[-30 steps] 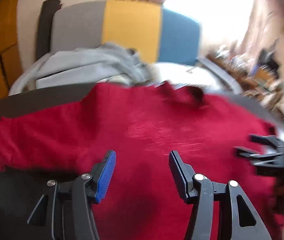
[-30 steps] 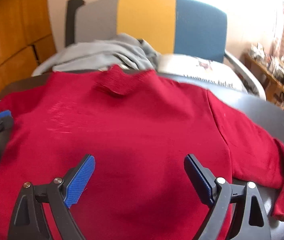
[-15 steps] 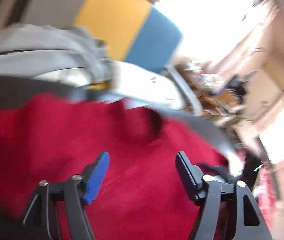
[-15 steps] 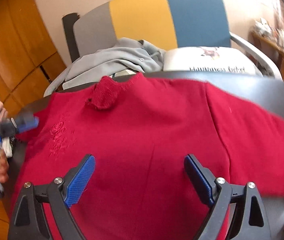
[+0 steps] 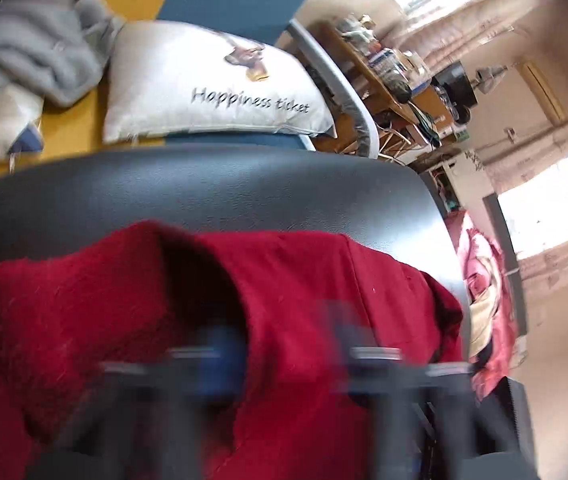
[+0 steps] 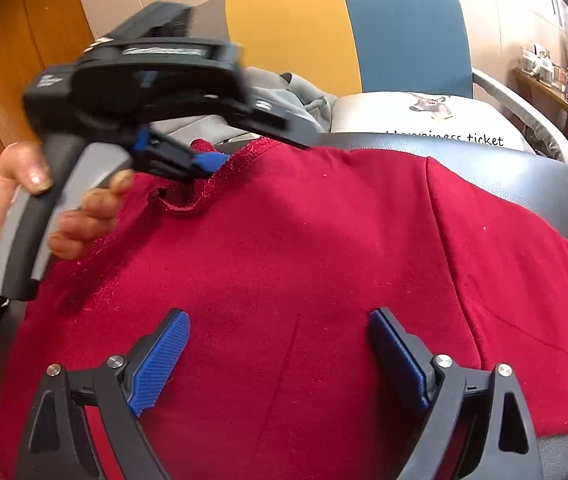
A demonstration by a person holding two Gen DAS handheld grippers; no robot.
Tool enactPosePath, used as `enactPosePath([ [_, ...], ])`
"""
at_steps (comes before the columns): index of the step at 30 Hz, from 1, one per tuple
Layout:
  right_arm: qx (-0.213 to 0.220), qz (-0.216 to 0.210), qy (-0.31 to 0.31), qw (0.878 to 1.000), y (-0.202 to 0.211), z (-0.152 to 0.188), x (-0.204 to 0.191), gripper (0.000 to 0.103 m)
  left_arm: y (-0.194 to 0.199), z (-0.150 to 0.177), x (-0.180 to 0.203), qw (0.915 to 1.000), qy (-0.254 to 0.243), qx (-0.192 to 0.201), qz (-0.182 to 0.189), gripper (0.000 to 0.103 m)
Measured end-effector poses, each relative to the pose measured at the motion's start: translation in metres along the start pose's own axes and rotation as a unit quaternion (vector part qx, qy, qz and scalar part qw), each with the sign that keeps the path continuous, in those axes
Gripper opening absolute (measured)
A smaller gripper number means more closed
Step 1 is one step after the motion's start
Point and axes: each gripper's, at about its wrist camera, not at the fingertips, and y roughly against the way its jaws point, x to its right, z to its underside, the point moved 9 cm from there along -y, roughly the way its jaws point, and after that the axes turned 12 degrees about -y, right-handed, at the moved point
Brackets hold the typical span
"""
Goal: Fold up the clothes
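a red sweater (image 6: pixel 304 280) lies spread on the dark table (image 6: pixel 524 168), a multicoloured chair (image 6: pixel 364 28) with a white pillow (image 6: pixel 424 116) behind it. right gripper (image 6: pixel 280 356) hovers spread wide over the sweater; left gripper (image 6: pixel 204 160) sits at the collar, too blurred to tell its jaws.

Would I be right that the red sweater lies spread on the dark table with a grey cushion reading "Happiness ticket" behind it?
Not quite: the cushion is white, as the left wrist view shows. The red sweater does lie spread on the dark table.
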Motion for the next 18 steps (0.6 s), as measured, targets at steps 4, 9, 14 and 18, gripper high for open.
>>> enactPosePath([
  [4, 0.003, -0.001, -0.005, 1.0, -0.001, 0.003, 0.002, 0.093, -0.009, -0.013, 0.008, 0.9986, -0.037, 0.034, -0.013, 0.003],
  [9, 0.004, 0.003, -0.007, 1.0, -0.002, 0.004, 0.0, 0.094, -0.036, -0.002, -0.021, 0.9968, -0.031, -0.005, -0.073, 0.006],
  [14, 0.006, 0.0, -0.009, 1.0, -0.001, 0.004, -0.001, 0.094, 0.018, -0.003, -0.02, 0.9971, -0.017, 0.029, -0.068, 0.011],
  [18, 0.003, -0.004, -0.013, 1.0, -0.001, 0.003, -0.001, 0.094, 0.09, 0.015, -0.056, 0.9884, 0.038, 0.092, -0.115, 0.038],
])
